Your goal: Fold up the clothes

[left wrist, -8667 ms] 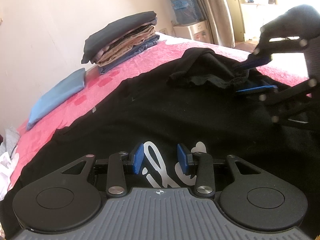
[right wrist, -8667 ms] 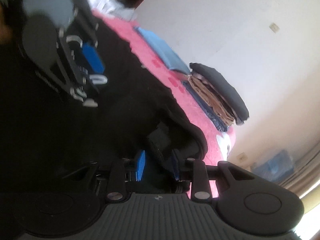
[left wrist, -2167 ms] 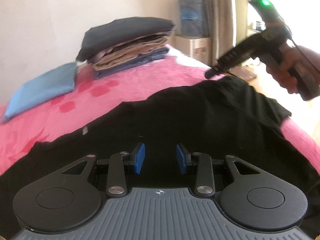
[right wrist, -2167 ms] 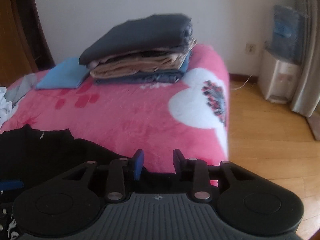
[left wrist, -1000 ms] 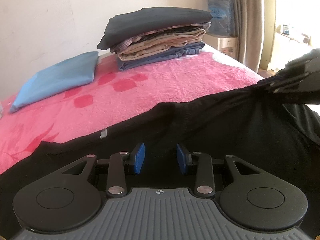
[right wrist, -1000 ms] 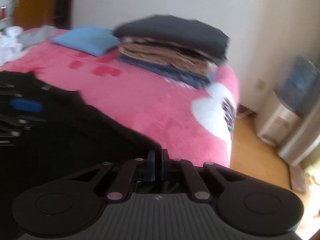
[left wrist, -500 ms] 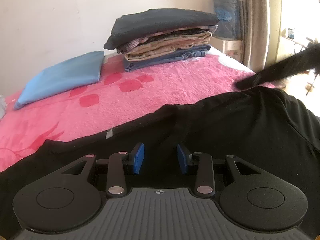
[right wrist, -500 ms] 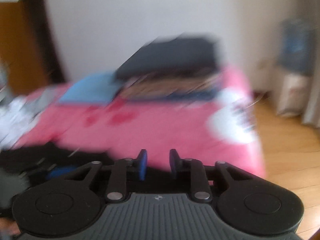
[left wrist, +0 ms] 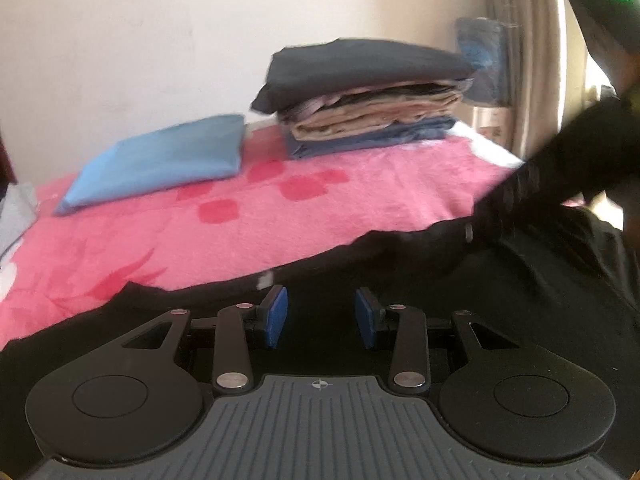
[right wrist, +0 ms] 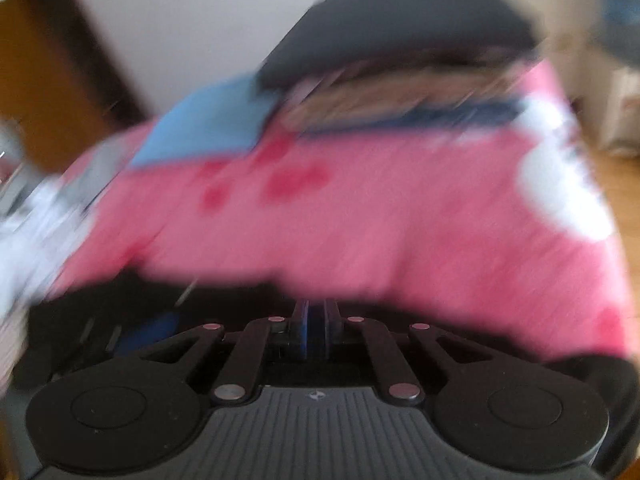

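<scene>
- right hand-held gripper swung in toward the black shirt, jaws closing, nearly clenched on its edge
- left hand-held gripper released above the shirt
- thin pinch could slip off

One black t-shirt spread out, one stack of folded clothes, one folded blue cloth, one pink blanket, one water dispenser, two grippers: left gripper, right gripper.
</scene>
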